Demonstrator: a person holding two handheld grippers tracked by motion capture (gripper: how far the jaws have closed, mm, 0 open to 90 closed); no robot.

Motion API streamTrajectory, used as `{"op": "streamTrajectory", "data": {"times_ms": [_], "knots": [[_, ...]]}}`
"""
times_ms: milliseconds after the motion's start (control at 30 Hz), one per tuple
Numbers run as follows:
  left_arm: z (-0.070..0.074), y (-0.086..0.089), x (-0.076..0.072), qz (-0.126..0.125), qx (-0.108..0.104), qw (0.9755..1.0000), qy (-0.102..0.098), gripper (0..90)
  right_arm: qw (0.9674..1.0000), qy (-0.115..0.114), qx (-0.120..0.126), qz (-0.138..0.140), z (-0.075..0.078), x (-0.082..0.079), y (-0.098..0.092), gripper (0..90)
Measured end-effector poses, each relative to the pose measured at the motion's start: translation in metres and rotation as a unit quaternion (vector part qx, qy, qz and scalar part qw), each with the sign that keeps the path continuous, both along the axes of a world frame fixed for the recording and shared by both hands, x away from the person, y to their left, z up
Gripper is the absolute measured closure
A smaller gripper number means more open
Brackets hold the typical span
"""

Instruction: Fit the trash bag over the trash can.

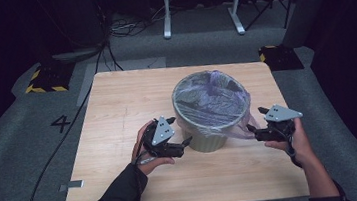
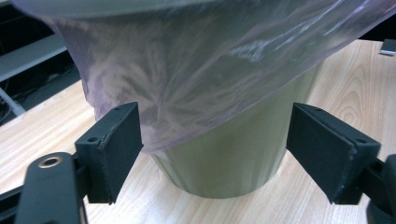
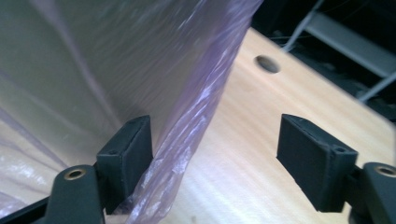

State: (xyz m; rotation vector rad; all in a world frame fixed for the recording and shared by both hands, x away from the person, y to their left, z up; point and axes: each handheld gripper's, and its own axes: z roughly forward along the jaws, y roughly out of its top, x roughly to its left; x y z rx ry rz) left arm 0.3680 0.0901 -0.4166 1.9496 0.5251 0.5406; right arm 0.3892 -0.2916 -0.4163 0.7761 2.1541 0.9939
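Note:
A pale green ribbed bin (image 1: 210, 140) stands in the middle of the wooden table (image 1: 116, 102), lined with a thin purple plastic bag (image 1: 210, 99) whose rim folds over the top. My left gripper (image 1: 180, 130) sits at the bin's lower left side, jaws open. In the left gripper view the left gripper (image 2: 212, 140) faces the bin (image 2: 233, 158), with the bag's hem (image 2: 196, 70) hanging above and nothing pressed between the pads. My right gripper (image 1: 256, 120) is at the bin's right side, open. In the right gripper view the loose bag edge (image 3: 187, 140) hangs beside one pad of the right gripper (image 3: 215, 149), not pinched.
The table's near edge runs just above the person's sleeves. A round hole (image 3: 267, 64) pierces the tabletop beyond the right gripper. Behind the table are yellow-and-black striped bases (image 1: 43, 79), floor cables (image 1: 128, 28) and white frame legs (image 1: 202, 7).

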Motion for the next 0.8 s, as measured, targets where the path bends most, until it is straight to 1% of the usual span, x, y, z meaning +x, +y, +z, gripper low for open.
{"op": "streamTrajectory", "data": {"times_ms": [33,67,100,133,167,200,233,267,333,367,400,433,467,500,533,567,600,633,667,700,733,767,800], "knots": [[0.000,0.000,0.000,0.000,0.000,1.0000,0.000,19.6,1.0000,-0.005,0.004,-0.002,0.002,-0.001,0.000,26.2],[0.001,-0.001,0.000,-0.002,0.000,1.0000,-0.002,19.6,1.0000,-0.005,0.004,-0.002,0.002,-0.001,0.000,26.2],[0.002,-0.002,0.000,0.004,0.007,0.9999,-0.006,24.8,0.9996,-0.022,0.017,0.001,0.009,-0.005,0.000,26.0],[0.003,-0.003,0.001,0.006,0.008,0.9999,-0.006,24.8,0.9996,-0.022,0.017,0.001,0.009,-0.005,0.000,26.0],[0.004,-0.004,0.002,0.007,0.010,0.9999,-0.007,27.8,0.9994,-0.027,0.022,0.004,0.012,-0.007,0.000,26.8],[0.005,-0.004,0.002,0.013,0.013,0.9998,-0.011,37.9,0.9990,-0.036,0.027,0.008,0.015,-0.009,0.000,28.7],[0.005,-0.004,0.003,0.015,0.016,0.9997,-0.013,41.0,0.9987,-0.041,0.028,0.008,0.017,-0.011,0.001,29.1],[0.006,-0.004,0.003,0.012,0.016,0.9997,-0.009,44.0,0.9984,-0.049,0.028,0.005,0.020,-0.013,0.001,29.5],[0.006,-0.004,0.004,0.010,0.021,0.9996,-0.014,61.4,0.9975,-0.067,0.019,0.006,0.025,-0.018,0.001,32.3],[0.006,-0.002,0.004,0.009,0.021,0.9996,-0.015,72.6,0.9972,-0.072,0.019,0.006,0.027,-0.021,0.000,34.3],[0.006,-0.002,0.004,0.009,0.019,0.9997,-0.015,72.6,0.9972,-0.072,0.019,0.006,0.027,-0.021,0.000,34.3],[0.006,-0.001,0.005,0.011,0.016,0.9997,-0.016,77.8,0.9972,-0.071,0.022,0.010,0.028,-0.022,0.000,35.6],[0.006,0.000,0.005,0.008,0.017,0.9997,-0.015,87.0,0.9968,-0.064,0.036,0.030,0.028,-0.025,-0.002,39.7],[0.006,0.001,0.006,0.007,0.016,0.9997,-0.015,87.0,0.9968,-0.064,0.036,0.030,0.028,-0.025,-0.002,39.7],[0.005,0.002,0.006,0.005,0.017,0.9997,-0.014,89.5,0.9965,-0.058,0.041,0.043,0.027,-0.026,-0.002,44.3],[0.005,0.002,0.007,0.002,0.020,0.9997,-0.012,89.8,0.9957,-0.044,0.039,0.072,0.023,-0.028,-0.001,57.4],[0.004,0.002,0.007,-0.001,0.022,0.9997,-0.010,89.8,0.9957,-0.044,0.039,0.072,0.023,-0.028,-0.001,57.4],[0.002,0.002,0.008,-0.003,0.030,0.9995,-0.010,89.8,0.9954,-0.036,0.038,0.080,0.021,-0.028,0.000,62.9],[0.000,0.001,0.008,-0.003,0.037,0.9993,-0.010,89.9,0.9948,-0.021,0.038,0.092,0.017,-0.028,0.000,67.9],[-0.003,0.001,0.009,-0.004,0.045,0.9990,-0.008,89.9,0.9945,-0.015,0.036,0.097,0.013,-0.026,0.001,73.0],[-0.005,0.002,0.010,-0.004,0.046,0.9989,-0.007,89.9,0.9943,-0.003,0.037,0.101,0.008,-0.025,0.001,78.4],[-0.009,0.004,0.012,-0.004,0.048,0.9989,-0.001,89.9,0.9932,0.014,0.045,0.106,0.000,-0.021,0.000,84.1],[-0.009,0.004,0.012,-0.004,0.048,0.9989,-0.001,90.0,0.9932,0.014,0.045,0.106,0.000,-0.021,0.000,84.1]]}}
